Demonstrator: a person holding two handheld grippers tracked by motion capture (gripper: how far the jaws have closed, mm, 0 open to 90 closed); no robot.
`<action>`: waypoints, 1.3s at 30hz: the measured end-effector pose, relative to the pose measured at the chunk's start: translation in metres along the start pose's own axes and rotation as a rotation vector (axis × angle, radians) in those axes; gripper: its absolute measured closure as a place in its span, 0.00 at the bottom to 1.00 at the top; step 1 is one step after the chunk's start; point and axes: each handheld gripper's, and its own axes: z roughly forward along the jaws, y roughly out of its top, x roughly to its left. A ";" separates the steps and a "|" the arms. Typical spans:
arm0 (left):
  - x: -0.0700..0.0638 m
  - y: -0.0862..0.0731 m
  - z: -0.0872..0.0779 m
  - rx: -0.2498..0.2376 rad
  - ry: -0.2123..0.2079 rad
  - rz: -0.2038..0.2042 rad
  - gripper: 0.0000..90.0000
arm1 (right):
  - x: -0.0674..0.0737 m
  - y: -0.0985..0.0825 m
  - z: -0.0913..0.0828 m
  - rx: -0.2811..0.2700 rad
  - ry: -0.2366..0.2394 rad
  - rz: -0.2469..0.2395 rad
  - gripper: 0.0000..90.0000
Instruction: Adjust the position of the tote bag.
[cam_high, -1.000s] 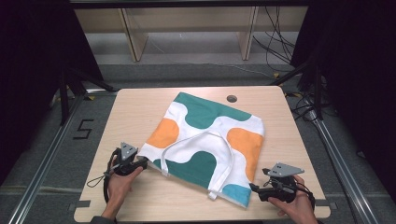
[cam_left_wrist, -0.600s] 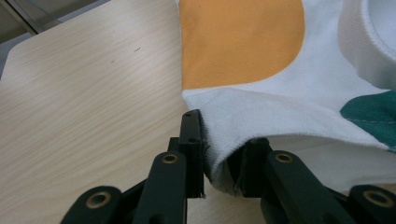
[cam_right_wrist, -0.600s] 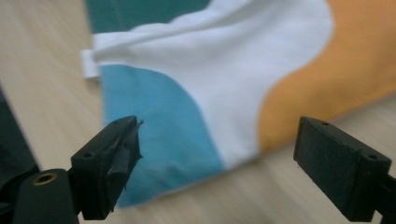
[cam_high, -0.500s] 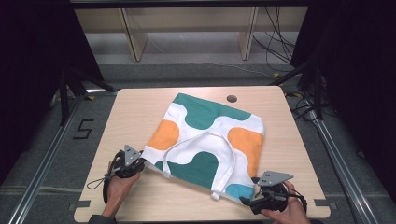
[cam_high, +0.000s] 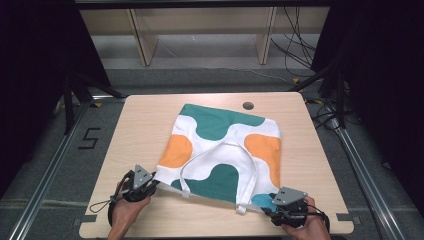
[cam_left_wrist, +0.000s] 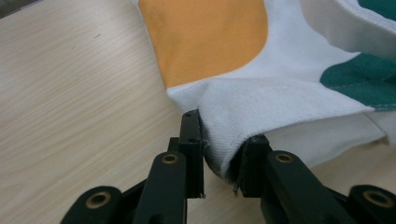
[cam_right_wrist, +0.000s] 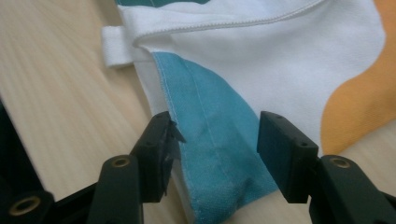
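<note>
At the frame's lower edge, the left gripper (cam_left_wrist: 219, 161) pinches the tote bag's (cam_high: 225, 150) near corner; the right gripper's (cam_right_wrist: 215, 151) fingers, just closing, straddle the blue corner without pressing. Grasping step; next, clamp and lift together off the counter (cam_high: 145, 115).

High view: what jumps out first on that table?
A tote bag blotched in green, orange and white lies flat mid-table, its white strap looped across the front. At its near edge, the left tongs pinch a white corner, while the right tongs, which have just been closing, straddle the blue corner without yet pressing it.
</note>
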 end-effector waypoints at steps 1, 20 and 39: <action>-0.003 -0.001 -0.001 0.001 -0.005 0.009 0.84 | -0.001 -0.001 0.001 0.028 -0.048 -0.027 0.59; -0.031 -0.007 -0.005 0.050 -0.085 0.134 0.84 | -0.055 0.000 0.015 0.063 -0.127 -0.066 0.95; -0.033 -0.011 -0.016 0.044 -0.030 0.156 0.57 | -0.043 -0.010 0.005 0.007 -0.111 0.028 0.68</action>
